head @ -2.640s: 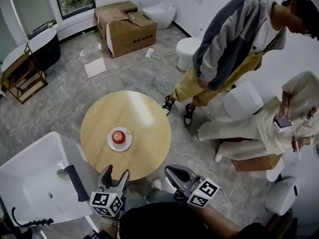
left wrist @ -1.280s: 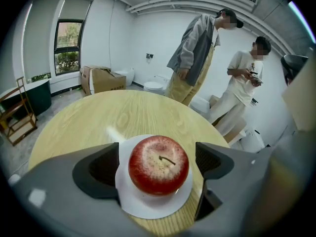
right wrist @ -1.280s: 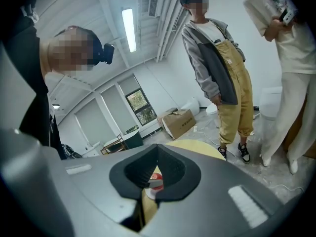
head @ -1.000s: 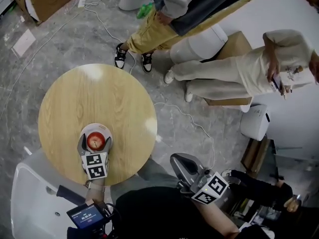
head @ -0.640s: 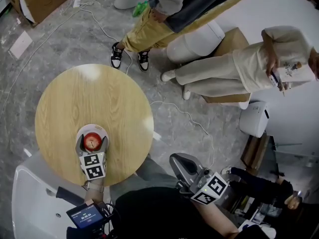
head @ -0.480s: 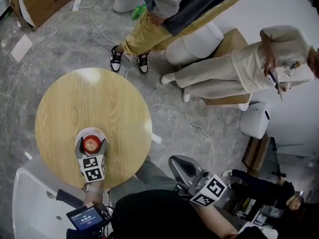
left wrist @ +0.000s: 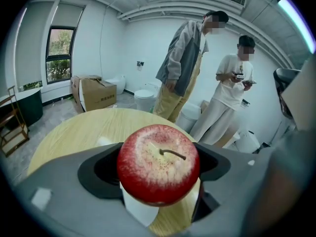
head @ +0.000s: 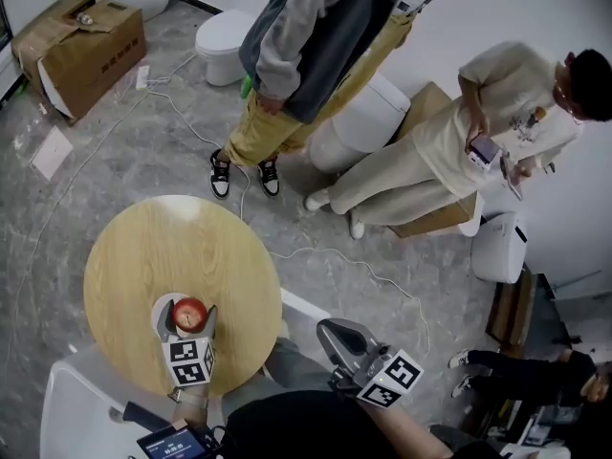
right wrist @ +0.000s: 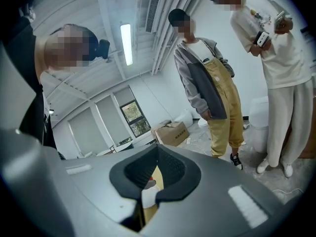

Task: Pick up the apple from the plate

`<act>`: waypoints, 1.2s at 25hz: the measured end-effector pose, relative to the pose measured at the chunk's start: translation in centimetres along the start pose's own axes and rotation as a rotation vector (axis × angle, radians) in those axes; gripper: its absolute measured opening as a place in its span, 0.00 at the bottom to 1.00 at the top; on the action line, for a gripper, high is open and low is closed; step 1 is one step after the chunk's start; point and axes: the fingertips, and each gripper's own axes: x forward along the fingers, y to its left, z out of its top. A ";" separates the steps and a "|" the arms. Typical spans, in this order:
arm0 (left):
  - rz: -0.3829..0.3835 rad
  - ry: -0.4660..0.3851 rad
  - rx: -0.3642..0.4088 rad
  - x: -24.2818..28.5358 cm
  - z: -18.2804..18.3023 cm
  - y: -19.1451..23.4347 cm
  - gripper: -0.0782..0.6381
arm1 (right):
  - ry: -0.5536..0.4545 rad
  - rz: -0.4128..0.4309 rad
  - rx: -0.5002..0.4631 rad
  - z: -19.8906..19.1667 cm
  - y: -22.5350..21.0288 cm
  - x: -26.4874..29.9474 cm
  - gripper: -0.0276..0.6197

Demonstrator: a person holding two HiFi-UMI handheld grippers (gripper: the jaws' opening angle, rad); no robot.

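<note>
A red apple (head: 190, 312) sits between the jaws of my left gripper (head: 188, 315), which is shut on it from both sides. In the left gripper view the apple (left wrist: 158, 164) fills the gap between the dark pads, stem up, raised a little above the white plate (left wrist: 136, 212). The plate (head: 163, 308) lies on the round wooden table (head: 163, 251) near its front edge, partly hidden by apple and gripper. My right gripper (head: 328, 330) hovers off the table to the right, over the floor, jaws together and empty (right wrist: 157, 154).
Beyond the table one person stands (head: 306, 55) and another sits with a phone (head: 449, 151). Toilets (head: 225, 41), a cardboard box (head: 81, 46) and a cable (head: 354, 266) are on the grey floor. A white basin (head: 76, 409) is at the lower left.
My left gripper came in over the table, closed round the apple and has lifted it off the plate. The right gripper stayed beside the table. The head view has swung.
</note>
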 end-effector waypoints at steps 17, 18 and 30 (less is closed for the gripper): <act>-0.109 -0.198 0.059 -7.6 10.4 -10.1 0.70 | -0.107 0.143 -0.015 5.2 -2.3 -0.5 0.05; -0.108 -0.212 0.061 -8.3 10.8 -10.4 0.70 | -0.108 0.156 -0.015 5.3 -2.3 -0.3 0.05; -0.118 -0.407 0.009 -16.3 14.3 -12.8 0.70 | -0.082 0.368 -0.031 6.3 0.4 3.1 0.05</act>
